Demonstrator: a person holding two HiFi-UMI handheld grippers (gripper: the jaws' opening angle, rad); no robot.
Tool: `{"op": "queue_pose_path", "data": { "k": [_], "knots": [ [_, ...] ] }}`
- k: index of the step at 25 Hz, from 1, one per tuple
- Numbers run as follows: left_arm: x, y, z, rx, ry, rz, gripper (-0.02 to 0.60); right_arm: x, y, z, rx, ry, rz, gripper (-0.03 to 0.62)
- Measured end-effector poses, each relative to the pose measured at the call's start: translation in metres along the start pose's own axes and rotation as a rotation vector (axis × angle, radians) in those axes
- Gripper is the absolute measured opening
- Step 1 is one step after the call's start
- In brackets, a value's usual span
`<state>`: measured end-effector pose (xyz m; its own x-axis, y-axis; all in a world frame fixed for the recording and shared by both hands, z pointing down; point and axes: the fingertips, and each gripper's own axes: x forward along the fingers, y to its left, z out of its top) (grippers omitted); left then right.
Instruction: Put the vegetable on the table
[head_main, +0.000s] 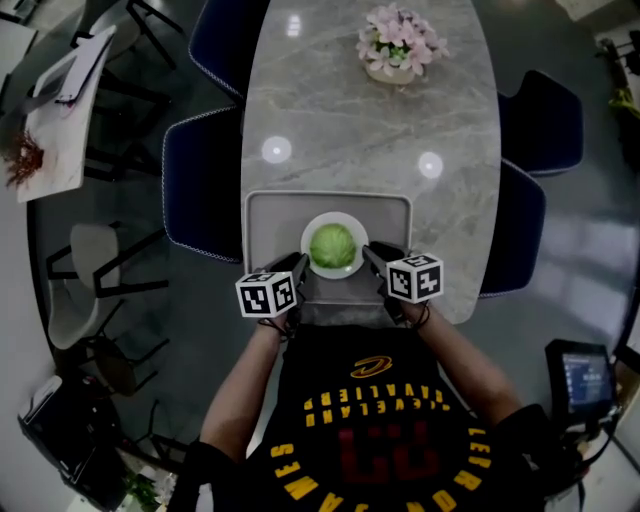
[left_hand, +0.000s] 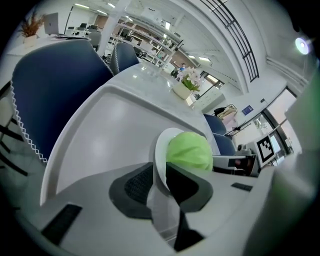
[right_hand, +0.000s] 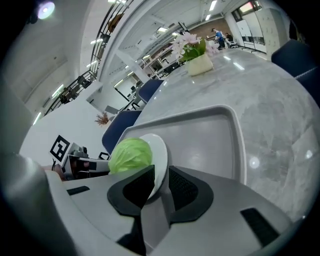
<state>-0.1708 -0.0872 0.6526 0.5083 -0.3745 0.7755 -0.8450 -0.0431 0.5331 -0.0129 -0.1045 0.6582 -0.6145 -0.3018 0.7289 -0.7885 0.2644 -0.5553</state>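
Note:
A round green cabbage (head_main: 333, 245) sits on a small white plate (head_main: 334, 216) over the near part of a grey tray (head_main: 270, 215). My left gripper (head_main: 300, 262) is shut on the plate's left rim and my right gripper (head_main: 372, 254) on its right rim. In the left gripper view the jaws (left_hand: 161, 182) pinch the plate's (left_hand: 159, 150) edge, with the cabbage (left_hand: 189, 150) just beyond. The right gripper view shows the same grip (right_hand: 159, 187) on the plate (right_hand: 161, 150) beside the cabbage (right_hand: 130, 154). Whether the plate rests on the tray or hangs just above it, I cannot tell.
The tray lies at the near end of a long marble table (head_main: 350, 130). A pot of pink flowers (head_main: 398, 45) stands at the far end. Dark blue chairs (head_main: 200, 185) (head_main: 520, 230) flank both sides of the table.

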Motion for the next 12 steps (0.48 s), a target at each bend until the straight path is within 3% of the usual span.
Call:
{"op": "queue_pose_path", "data": {
  "k": [7,12],
  "knots": [
    [0.012,0.0,-0.004,0.0,0.034,-0.013,0.074,0.011,0.001,-0.003,0.048,0.009,0.006,0.077],
    [0.014,-0.003,-0.004,0.002,0.076,-0.065,0.072,0.013,0.001,-0.003,0.112,0.029,0.069,0.061]
  ]
}}
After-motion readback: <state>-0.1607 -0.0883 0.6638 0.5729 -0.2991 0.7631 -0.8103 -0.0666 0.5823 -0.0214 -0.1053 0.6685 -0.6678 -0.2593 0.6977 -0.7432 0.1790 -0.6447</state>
